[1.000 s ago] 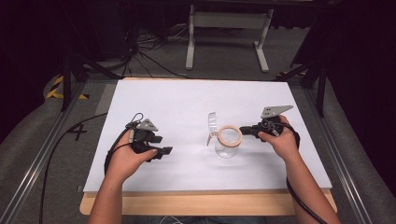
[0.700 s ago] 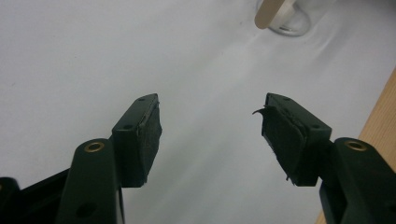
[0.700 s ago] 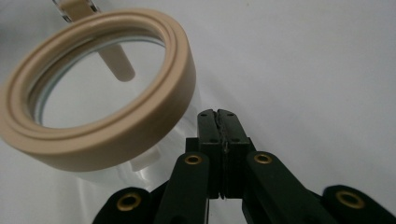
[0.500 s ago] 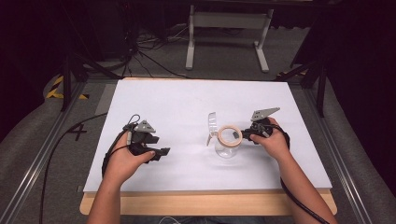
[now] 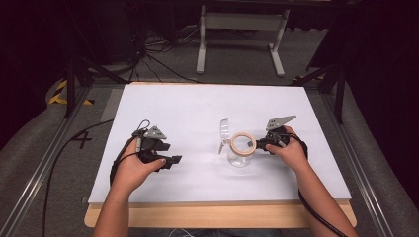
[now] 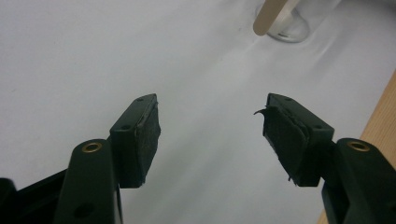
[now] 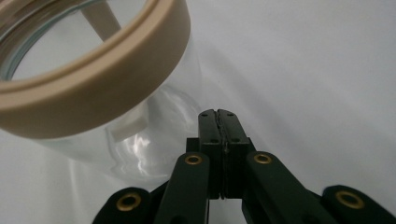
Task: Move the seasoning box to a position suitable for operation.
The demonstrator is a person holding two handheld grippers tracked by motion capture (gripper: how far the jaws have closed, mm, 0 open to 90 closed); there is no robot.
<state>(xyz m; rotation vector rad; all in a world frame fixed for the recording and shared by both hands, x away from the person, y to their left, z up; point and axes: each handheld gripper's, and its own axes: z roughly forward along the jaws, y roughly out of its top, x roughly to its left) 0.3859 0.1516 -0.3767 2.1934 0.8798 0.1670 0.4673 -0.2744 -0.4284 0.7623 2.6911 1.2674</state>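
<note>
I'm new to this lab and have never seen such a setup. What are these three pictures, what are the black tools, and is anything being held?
A person sits at a table covered by a white sheet, holding a hand-operated two-jaw gripper in each hand. The high view looks down from above. The other two come from cameras riding on the grippers, looking along their black jaws. The left gripper has its jaws apart with nothing between them. The right gripper is shut with nothing between its pads, beside a clear glass jar with a tan ring around its mouth. The jar's clear hinged lid stands open. Nothing is held.
</note>
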